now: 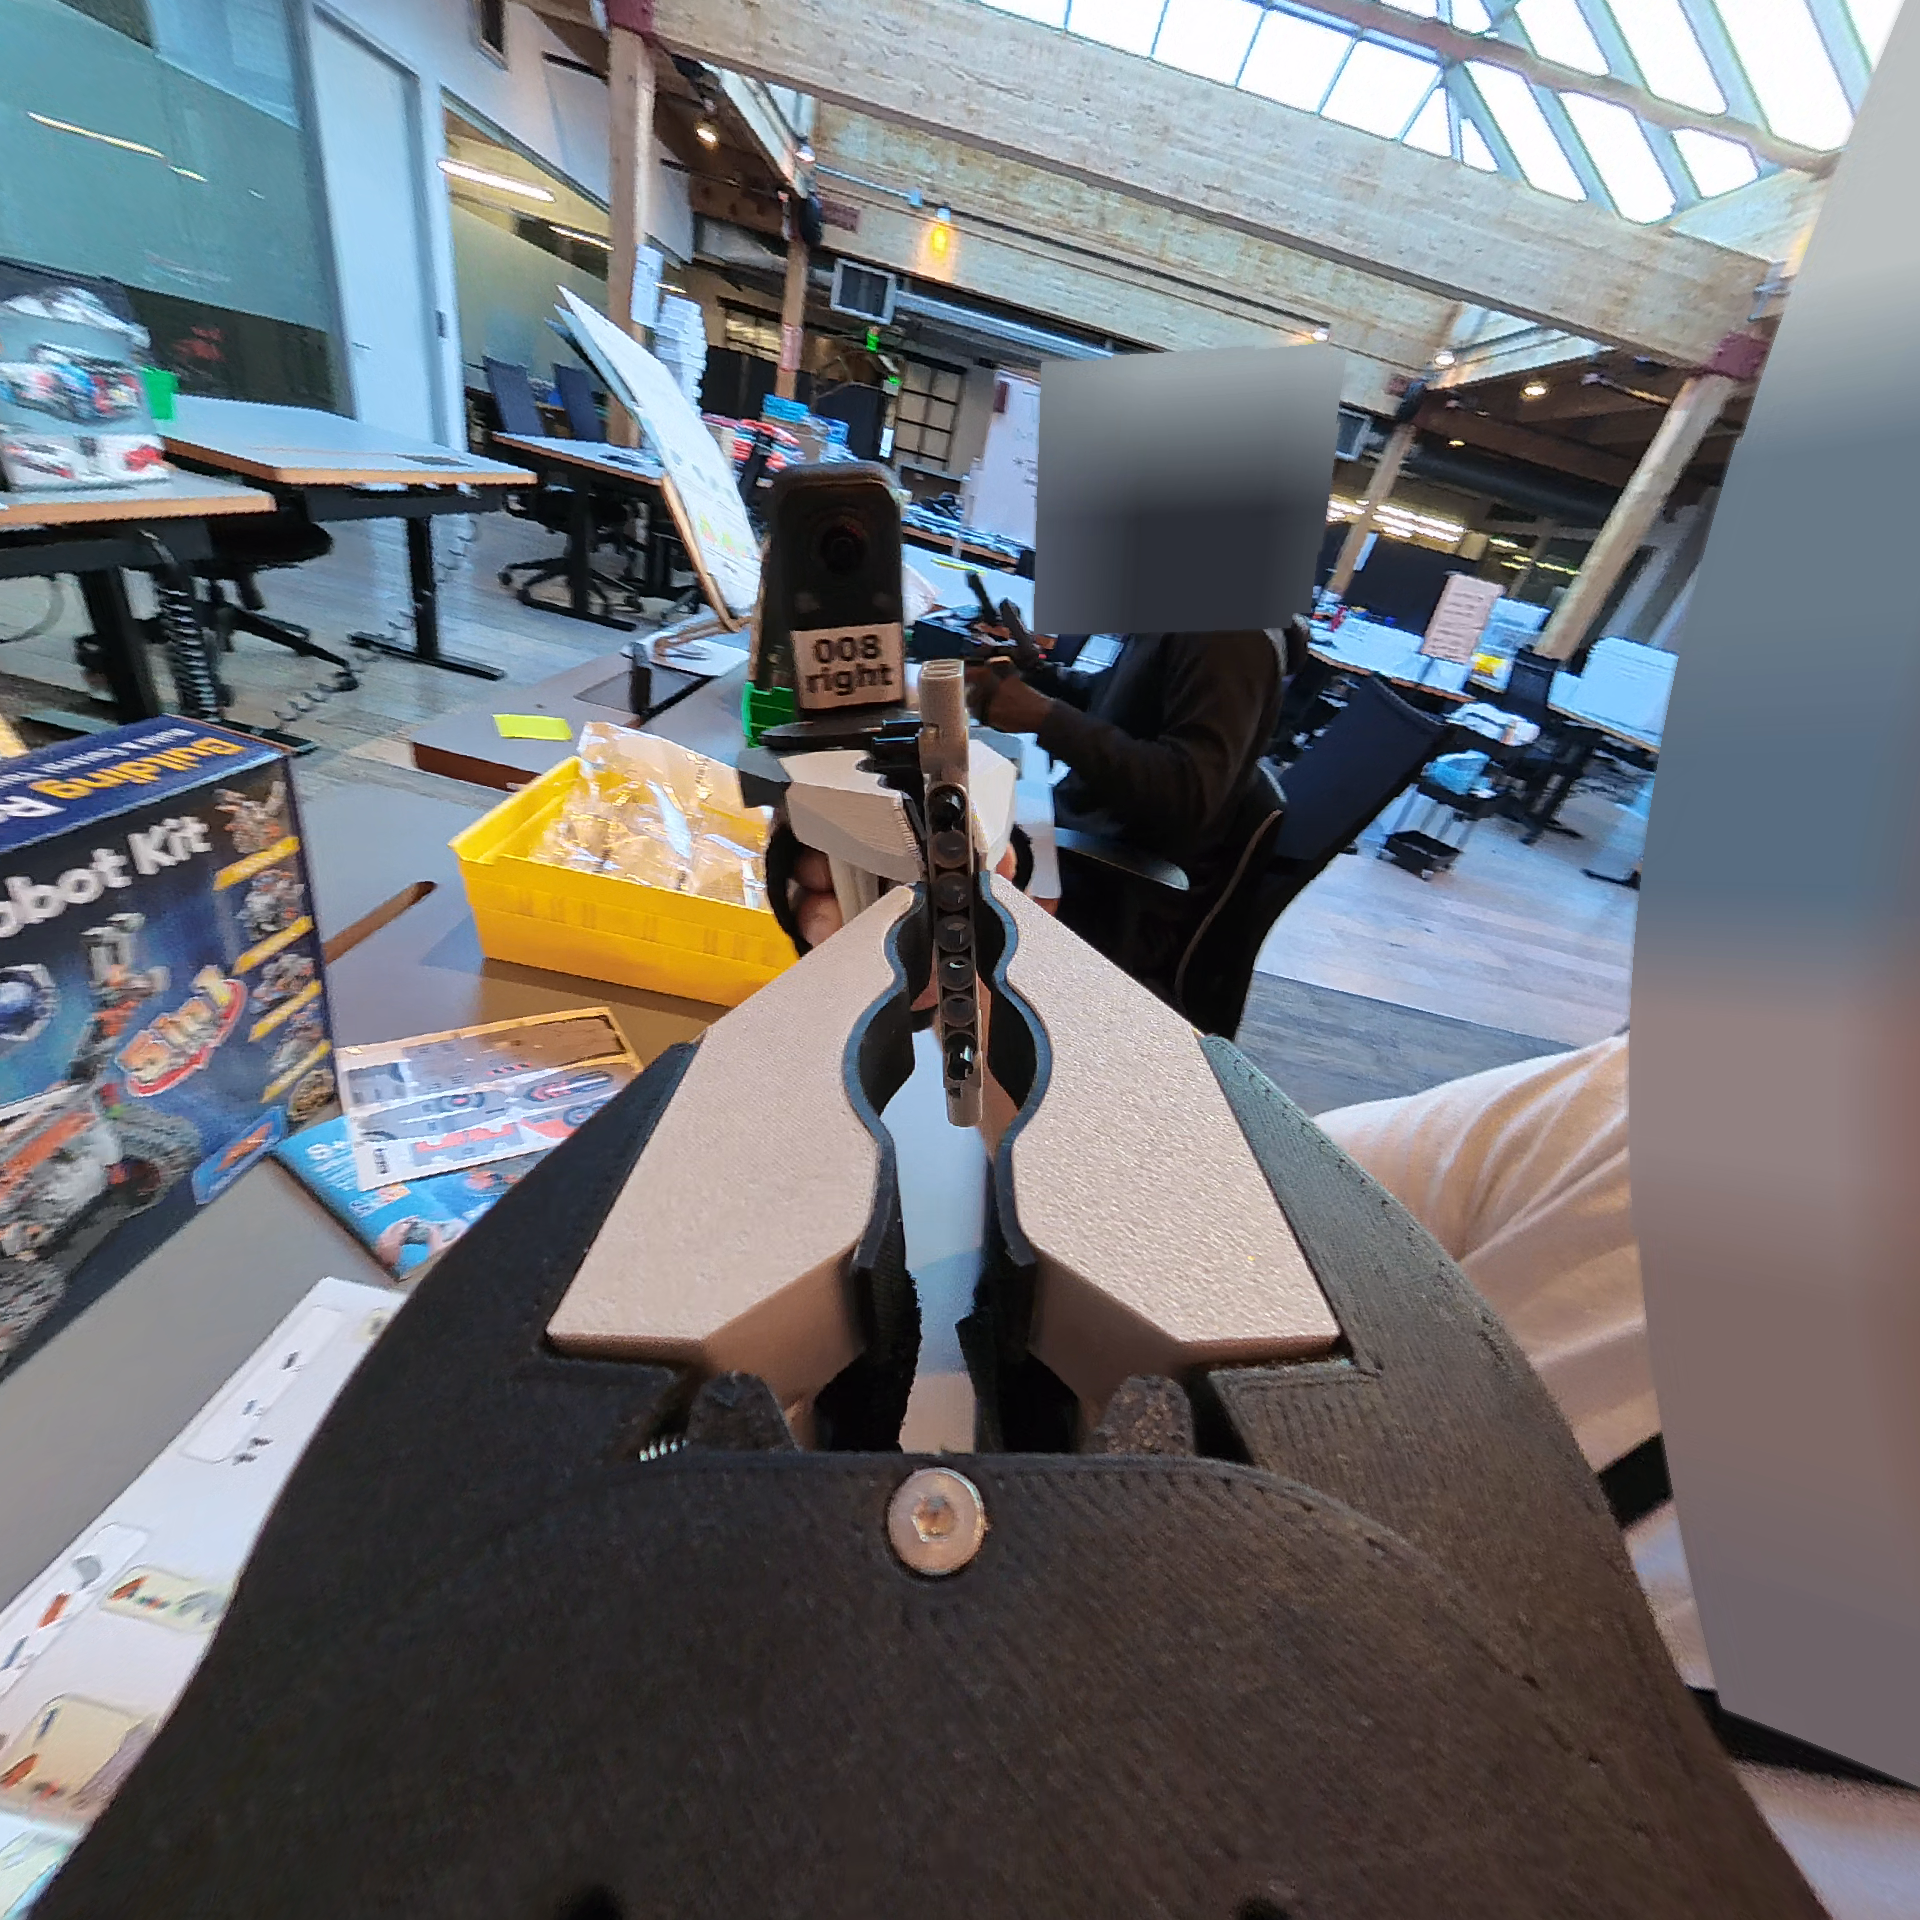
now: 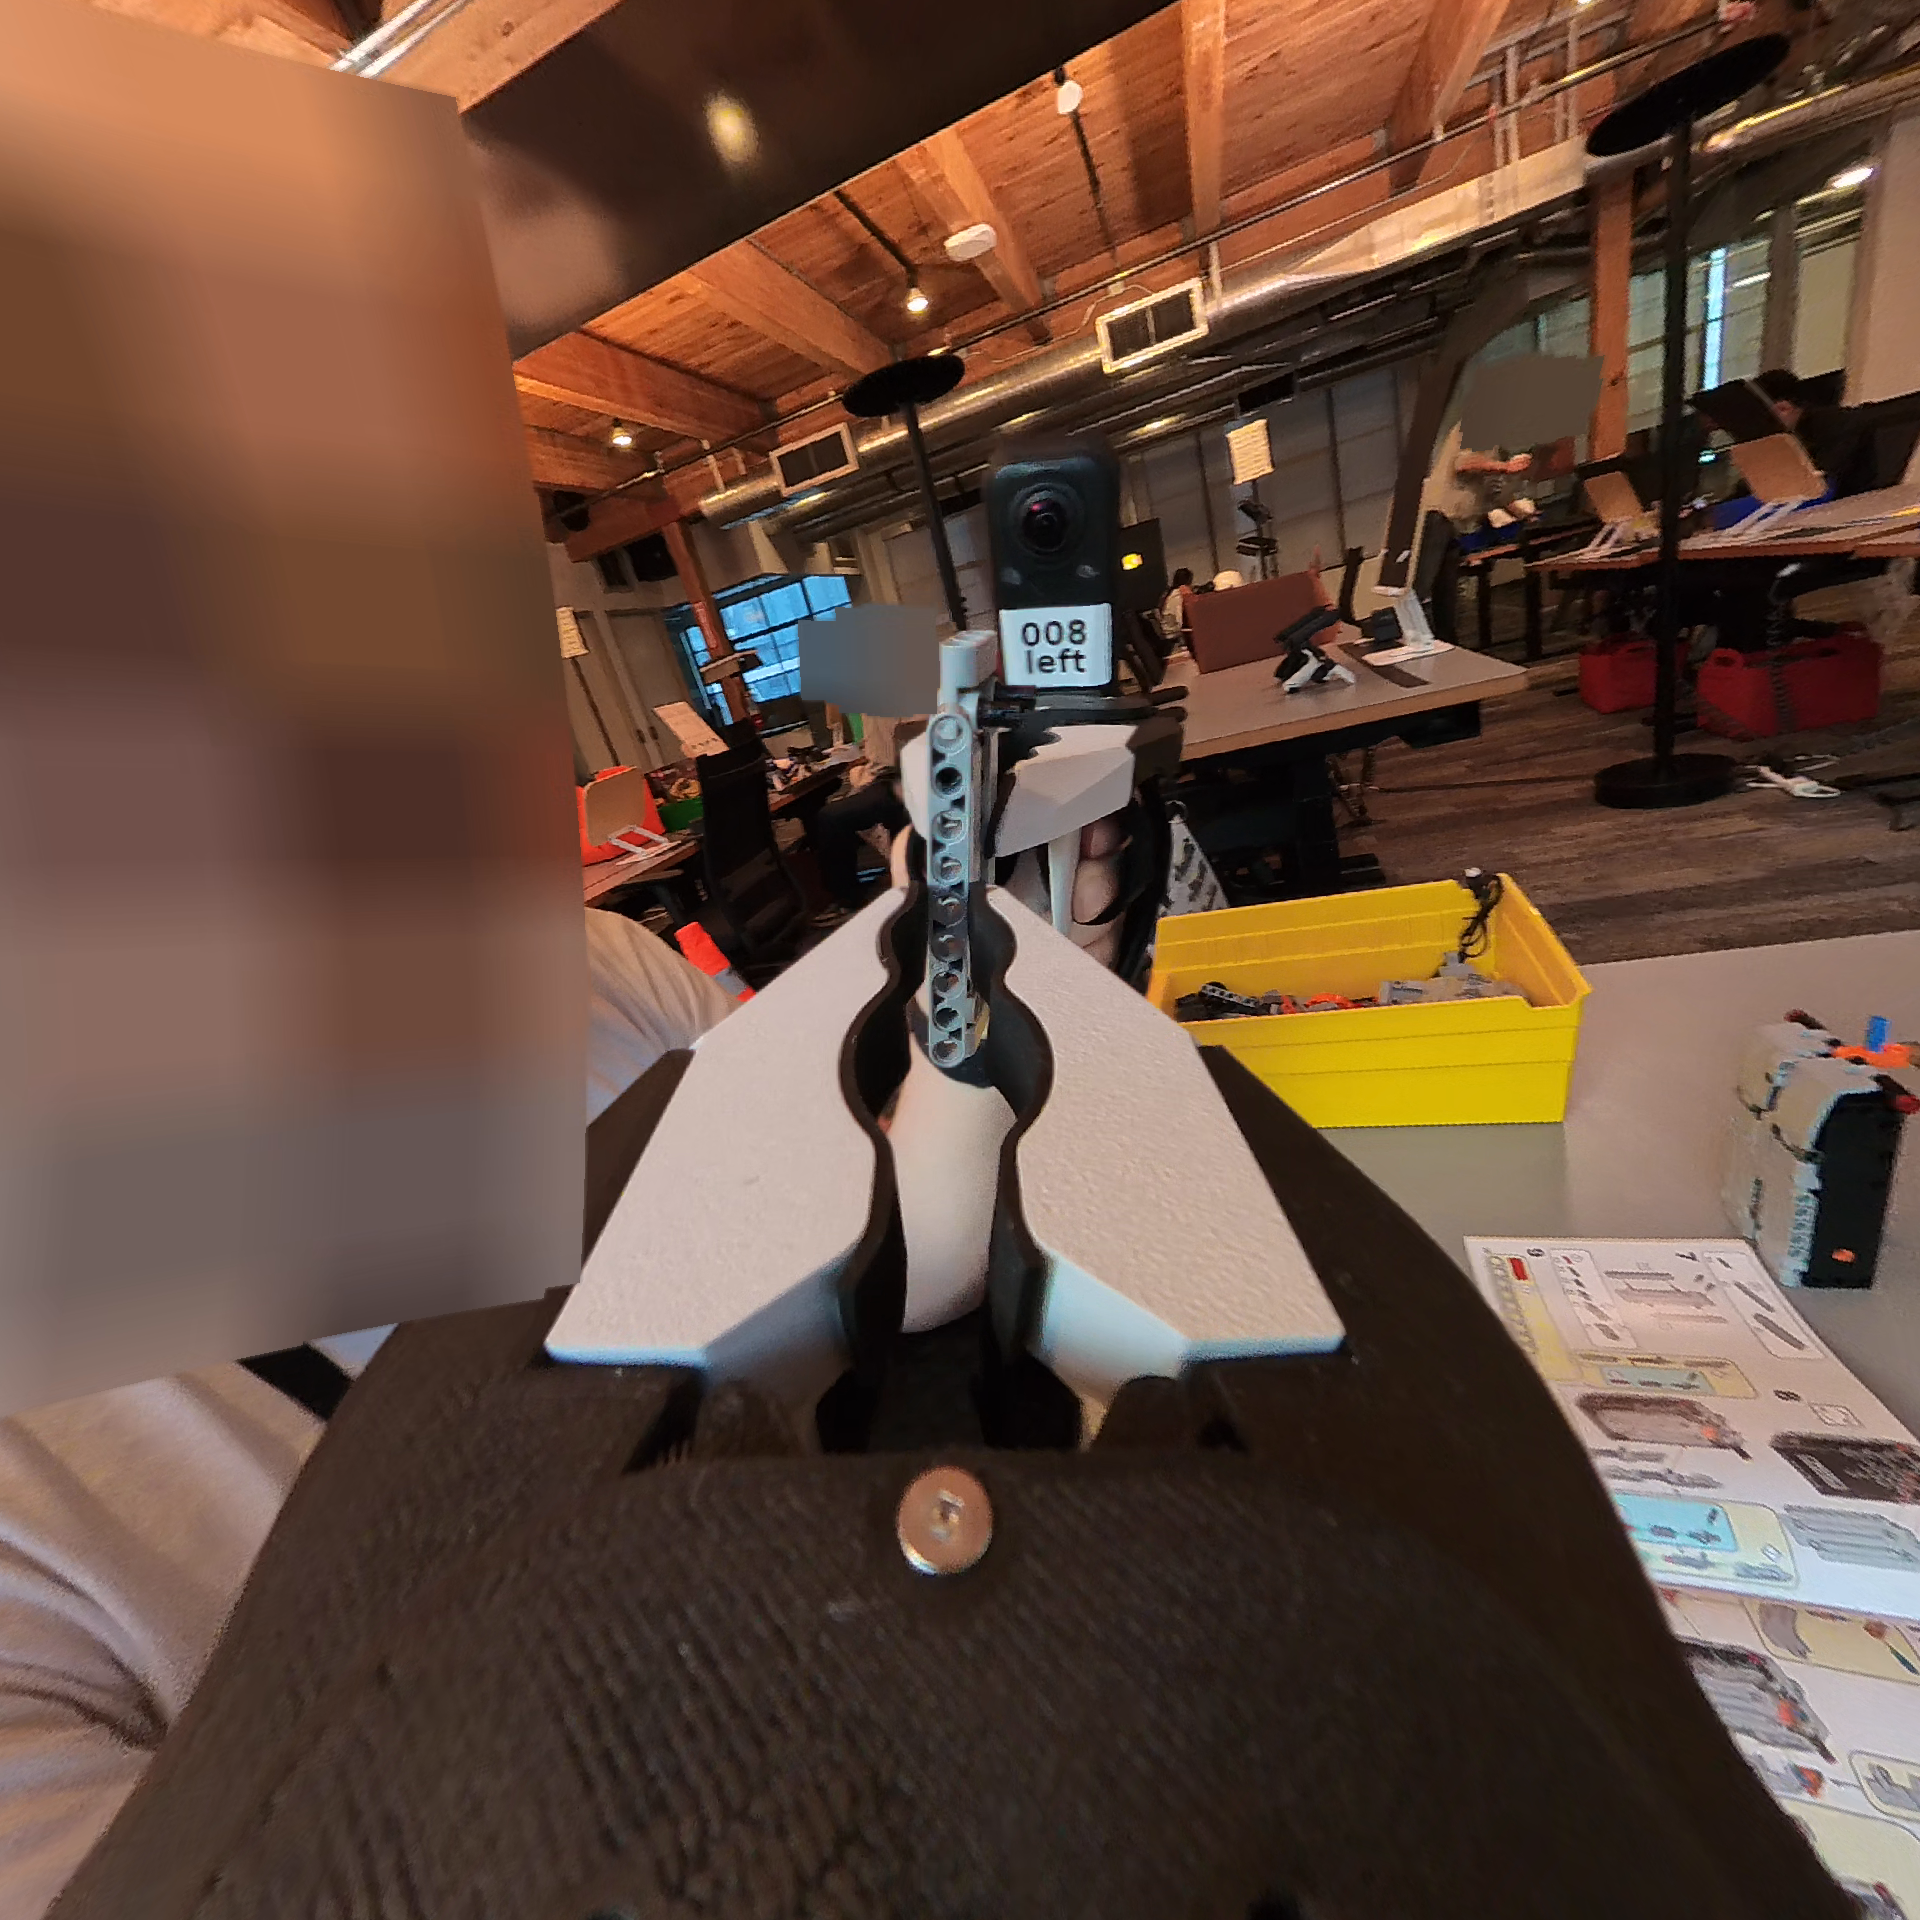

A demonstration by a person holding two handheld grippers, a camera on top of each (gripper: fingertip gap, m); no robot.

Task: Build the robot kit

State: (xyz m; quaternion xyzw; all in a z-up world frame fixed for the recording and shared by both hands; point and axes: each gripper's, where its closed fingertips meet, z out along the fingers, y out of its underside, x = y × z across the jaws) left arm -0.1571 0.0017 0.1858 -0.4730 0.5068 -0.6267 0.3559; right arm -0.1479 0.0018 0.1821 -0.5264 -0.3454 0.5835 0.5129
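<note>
A grey perforated beam [image 1: 948, 831] stands upright in the air between my two grippers, which face each other tip to tip. A short pale piece [image 1: 940, 691] sits on its top end. My left gripper [image 1: 951, 899] is shut on the beam at its fingertips. The beam's lower end hangs in the recess between the fingers. The right gripper [image 1: 914, 795] shows just beyond, closed against the same beam. In the right wrist view my right gripper [image 2: 948, 902] is shut on the beam [image 2: 951, 831], and the left gripper [image 2: 1003, 774] meets it from the far side.
A yellow bin [image 1: 623, 925] of bagged parts, a kit box [image 1: 145, 987] and instruction sheets [image 1: 478, 1091] lie on the table to the left. On the other side are a yellow bin [image 2: 1371, 1049] of loose parts, a part-built model [image 2: 1818, 1143] and a manual [image 2: 1714, 1434]. A person [image 1: 1164, 748] sits behind. The grippers are tip to tip, or close to it.
</note>
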